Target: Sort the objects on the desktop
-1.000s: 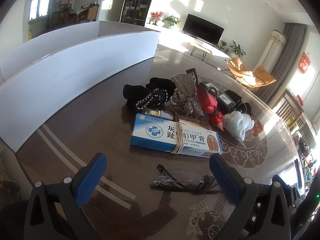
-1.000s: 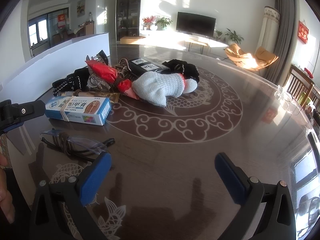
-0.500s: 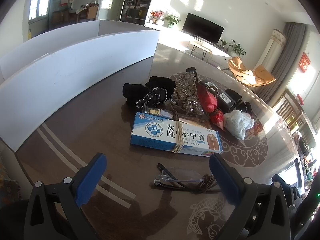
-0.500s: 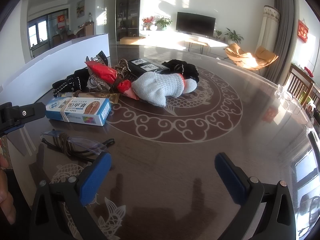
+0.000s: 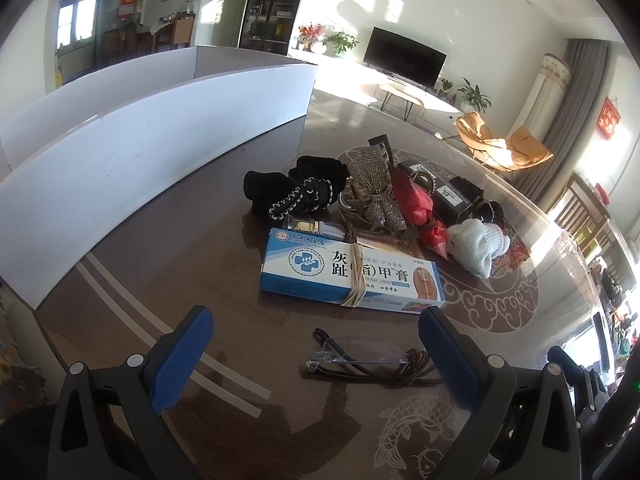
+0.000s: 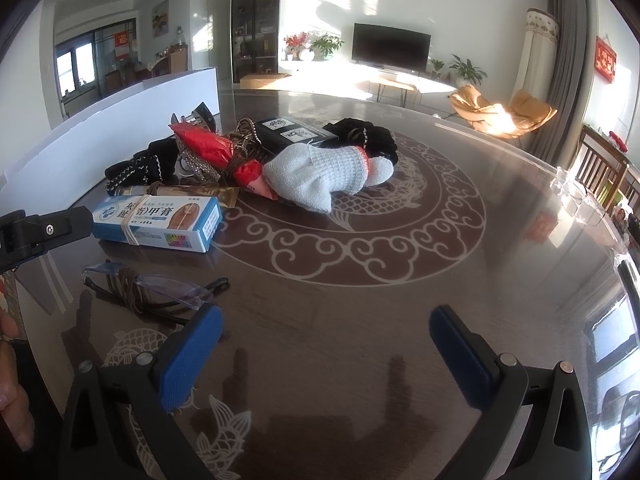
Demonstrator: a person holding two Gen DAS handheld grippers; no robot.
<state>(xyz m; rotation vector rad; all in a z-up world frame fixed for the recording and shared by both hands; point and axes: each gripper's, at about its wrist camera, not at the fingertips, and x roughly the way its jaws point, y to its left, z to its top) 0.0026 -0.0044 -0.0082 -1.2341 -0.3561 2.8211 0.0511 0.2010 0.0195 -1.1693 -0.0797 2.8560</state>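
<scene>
A pile of objects lies on the dark round table (image 5: 168, 248). A blue-and-white cream box (image 5: 348, 276) tied with a band lies nearest, also in the right wrist view (image 6: 160, 222). Clear glasses (image 5: 360, 358) with a brown cord lie just in front of my left gripper (image 5: 316, 344), which is open and empty. Behind are a black glove (image 5: 296, 192), a glittery bow (image 5: 376, 188), a red packet (image 5: 416, 204) and a white knit glove (image 6: 320, 172). My right gripper (image 6: 326, 340) is open and empty above bare table; the glasses (image 6: 148, 288) lie to its left.
A white partitioned box (image 5: 120, 136) stands along the table's left side. A black box (image 6: 292, 132) and another black glove (image 6: 372, 140) lie at the back of the pile. The left gripper's arm (image 6: 40, 230) shows at the left of the right wrist view.
The left gripper has edged slightly forward and down towards the glasses. The right gripper has barely moved. Nothing was picked up.
</scene>
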